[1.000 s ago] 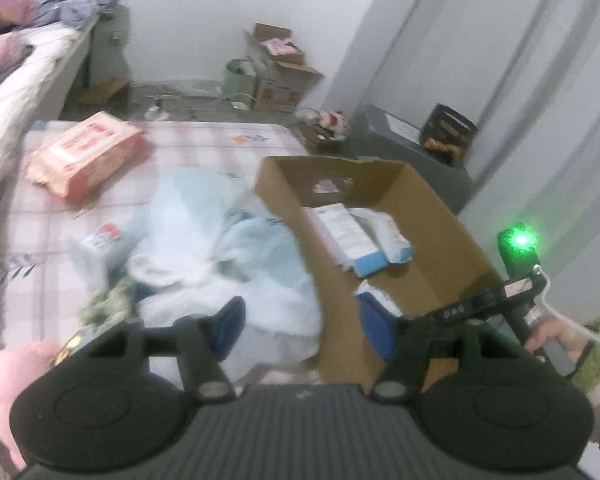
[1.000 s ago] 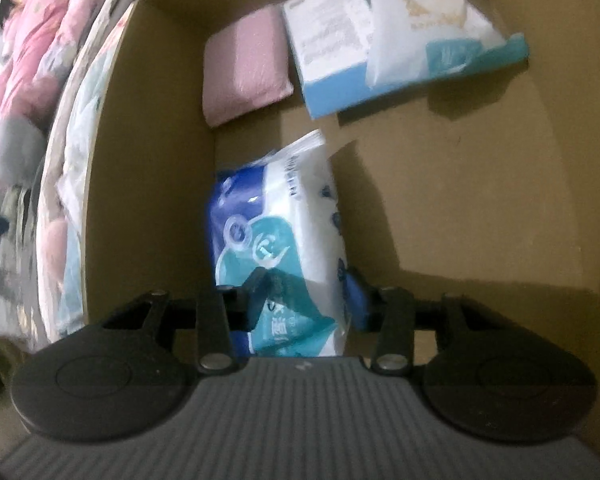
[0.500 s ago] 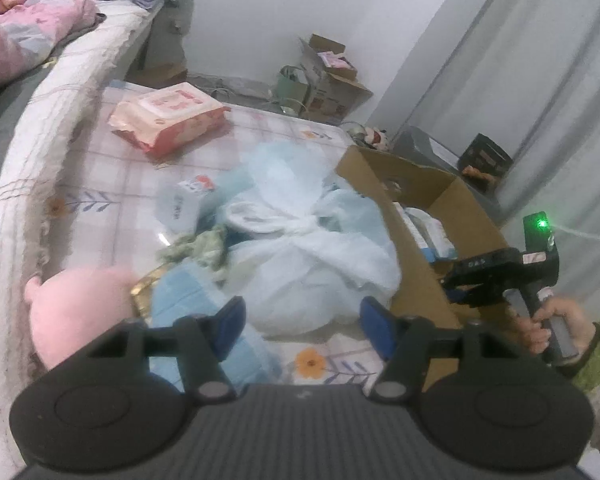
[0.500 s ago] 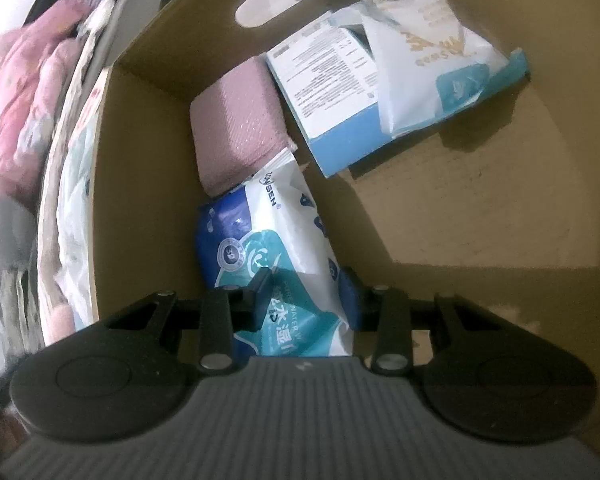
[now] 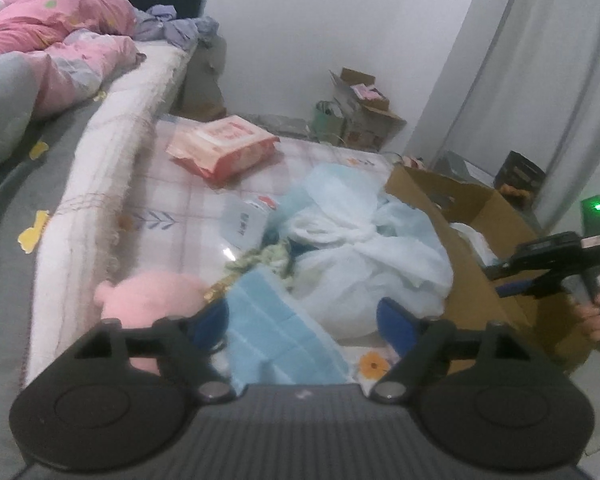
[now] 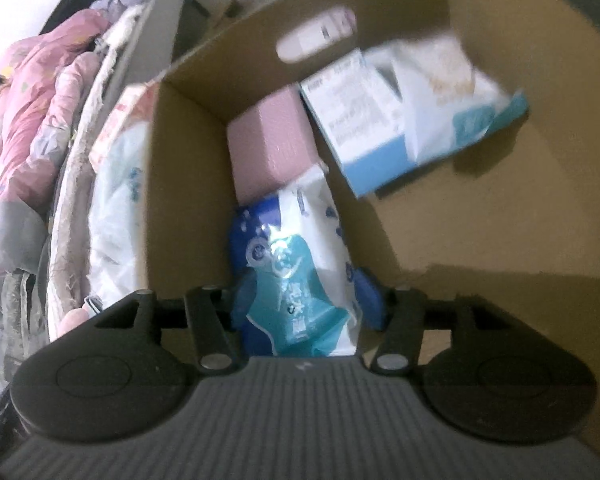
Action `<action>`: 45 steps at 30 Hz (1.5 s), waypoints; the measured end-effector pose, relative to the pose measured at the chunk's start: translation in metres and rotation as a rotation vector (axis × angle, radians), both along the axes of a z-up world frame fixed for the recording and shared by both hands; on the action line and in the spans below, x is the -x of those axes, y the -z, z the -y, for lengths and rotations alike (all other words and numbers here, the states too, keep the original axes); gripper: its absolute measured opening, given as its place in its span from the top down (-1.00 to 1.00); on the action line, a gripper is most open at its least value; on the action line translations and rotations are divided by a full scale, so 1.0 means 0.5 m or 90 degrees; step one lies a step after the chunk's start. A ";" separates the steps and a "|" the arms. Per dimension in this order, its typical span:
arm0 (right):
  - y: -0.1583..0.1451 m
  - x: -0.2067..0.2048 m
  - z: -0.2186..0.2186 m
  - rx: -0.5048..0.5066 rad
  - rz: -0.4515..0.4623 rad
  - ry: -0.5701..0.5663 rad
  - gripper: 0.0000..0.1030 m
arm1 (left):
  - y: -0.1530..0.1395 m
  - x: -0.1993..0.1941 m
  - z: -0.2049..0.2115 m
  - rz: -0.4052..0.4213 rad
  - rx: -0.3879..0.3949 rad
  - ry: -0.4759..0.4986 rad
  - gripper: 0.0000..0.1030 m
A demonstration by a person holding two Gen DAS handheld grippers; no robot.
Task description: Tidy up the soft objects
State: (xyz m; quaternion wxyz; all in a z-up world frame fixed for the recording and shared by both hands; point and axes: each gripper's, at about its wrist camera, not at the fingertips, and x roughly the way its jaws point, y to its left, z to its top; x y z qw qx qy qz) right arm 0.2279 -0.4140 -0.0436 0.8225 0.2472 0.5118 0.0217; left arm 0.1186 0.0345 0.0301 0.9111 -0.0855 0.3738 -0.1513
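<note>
In the left wrist view my left gripper (image 5: 304,322) hangs over the patterned mat with its jaws opening. A light-blue tissue pack (image 5: 276,328) lies below and between the fingers, and the pads do not press on it. A pink plush toy (image 5: 148,300) sits just left of it, and a heap of white and pale-blue bags (image 5: 364,240) lies beyond. In the right wrist view my right gripper (image 6: 306,292) is inside the cardboard box (image 6: 188,184) with its jaws opening. A blue-and-white soft pack (image 6: 296,264) lies between the fingers on the box floor.
The box also holds a pink block (image 6: 268,148) and a white-and-blue carton (image 6: 380,128) with a white pouch (image 6: 440,88) on it. A pink wipes pack (image 5: 224,148) and a small white box (image 5: 244,220) lie on the mat. A bed (image 5: 60,120) runs along the left.
The left view has swung from the box toward the pile and the bed, and its jaws have widened. The right gripper has lifted a little and spread its jaws off the blue-and-white pack.
</note>
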 end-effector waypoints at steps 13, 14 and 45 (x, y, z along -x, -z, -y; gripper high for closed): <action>-0.203 0.087 -0.102 0.027 0.145 -0.060 -0.15 | -0.013 0.041 -0.028 0.049 -0.022 -0.017 -0.76; -0.210 0.091 -0.122 0.024 0.150 -0.074 -0.16 | -0.013 0.046 -0.033 0.050 -0.022 -0.019 -0.76; -0.094 0.122 -0.507 -0.099 0.100 -0.233 -0.17 | 0.059 0.133 -0.115 0.013 -0.033 -0.008 -0.58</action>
